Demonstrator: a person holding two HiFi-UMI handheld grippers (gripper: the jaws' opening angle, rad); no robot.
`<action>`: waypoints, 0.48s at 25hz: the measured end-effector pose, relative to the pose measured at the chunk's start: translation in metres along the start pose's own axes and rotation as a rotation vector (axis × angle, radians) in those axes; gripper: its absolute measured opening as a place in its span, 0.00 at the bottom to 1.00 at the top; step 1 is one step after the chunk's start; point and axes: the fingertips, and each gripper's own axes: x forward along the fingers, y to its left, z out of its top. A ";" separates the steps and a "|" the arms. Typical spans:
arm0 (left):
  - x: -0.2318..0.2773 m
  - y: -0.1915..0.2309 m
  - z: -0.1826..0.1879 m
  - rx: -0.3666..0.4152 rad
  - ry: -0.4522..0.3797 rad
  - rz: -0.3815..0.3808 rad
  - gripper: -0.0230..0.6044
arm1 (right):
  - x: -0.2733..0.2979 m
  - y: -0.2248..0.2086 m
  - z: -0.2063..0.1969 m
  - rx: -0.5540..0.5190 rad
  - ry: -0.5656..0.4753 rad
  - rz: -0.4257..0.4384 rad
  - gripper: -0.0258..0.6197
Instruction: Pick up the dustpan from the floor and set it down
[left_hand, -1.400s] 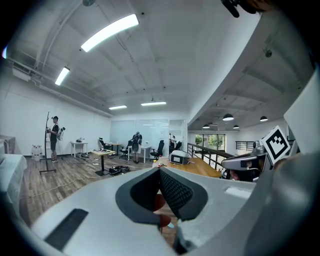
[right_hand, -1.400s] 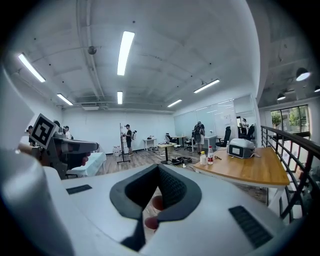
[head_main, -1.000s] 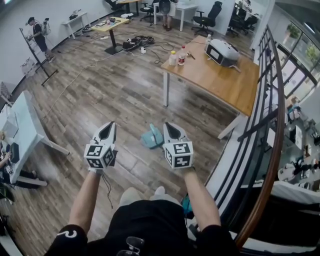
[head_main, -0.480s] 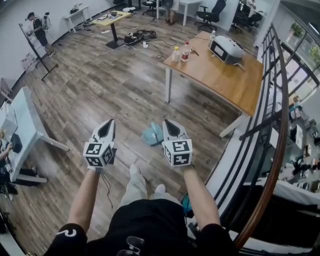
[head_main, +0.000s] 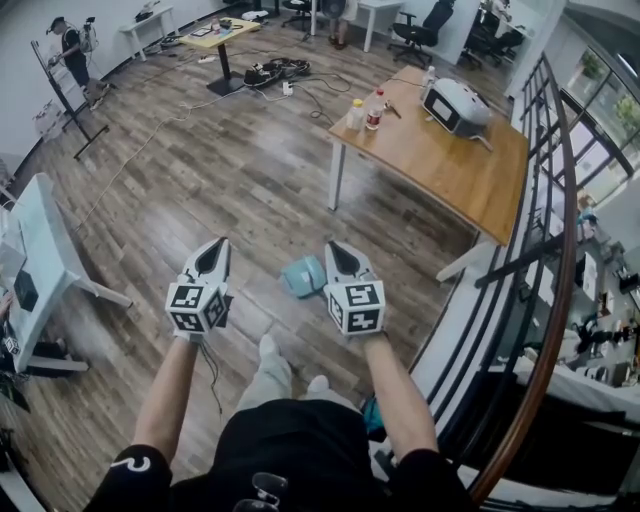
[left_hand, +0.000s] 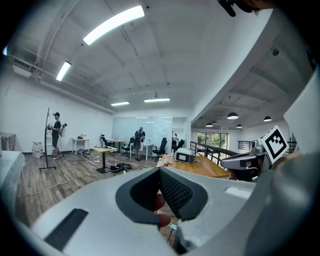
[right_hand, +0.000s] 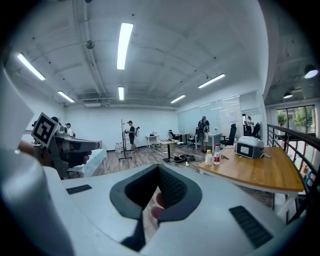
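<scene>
The person's feet (head_main: 268, 350) are planted on the wood floor (head_main: 240, 190), and a thin cable (head_main: 213, 375) is seen hanging below the left hand-held gripper (head_main: 214, 252). Both this and the right hand-held gripper (head_main: 336, 250) are held out nearly level, well above the boards, each with its jaws pressed together on nothing. The teal dustpan (head_main: 302, 277) lies on the floor between the two and nearer the right one, which partly covers it in the head view.

A grasp would probably be missed if the jaws were not parted before the descent: closed tips would only nudge the pan. The smooth boards would likely let so light a thing be pushed away, and it could be kicked by the near foot. A deep stoop is judged necessary, during which the hanging cable could be snagged.

Just beyond the dustpan, the white leg of a wooden desk (head_main: 450, 170) stands close enough to be struck by a reaching arm. A dark railing (head_main: 545, 250) runs along the right side, so room there is limited. On the desk, two bottles (head_main: 365, 112) and a white device (head_main: 455, 105) are set well apart from the work. A white desk (head_main: 40, 245) stands to the left. Farther off, cables (head_main: 270, 72) are strewn on the floor, and a person (head_main: 70, 55) is seen by a stand; none of these is judged to be in the way.
</scene>
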 end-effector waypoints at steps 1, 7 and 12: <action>0.003 0.005 -0.001 -0.001 0.002 -0.001 0.03 | 0.006 0.001 -0.001 0.000 0.003 0.000 0.02; 0.022 0.033 -0.005 -0.019 0.014 0.003 0.03 | 0.042 0.002 -0.003 0.011 0.023 -0.002 0.02; 0.041 0.053 -0.013 -0.029 0.024 0.001 0.03 | 0.068 -0.001 -0.007 0.023 0.031 -0.007 0.02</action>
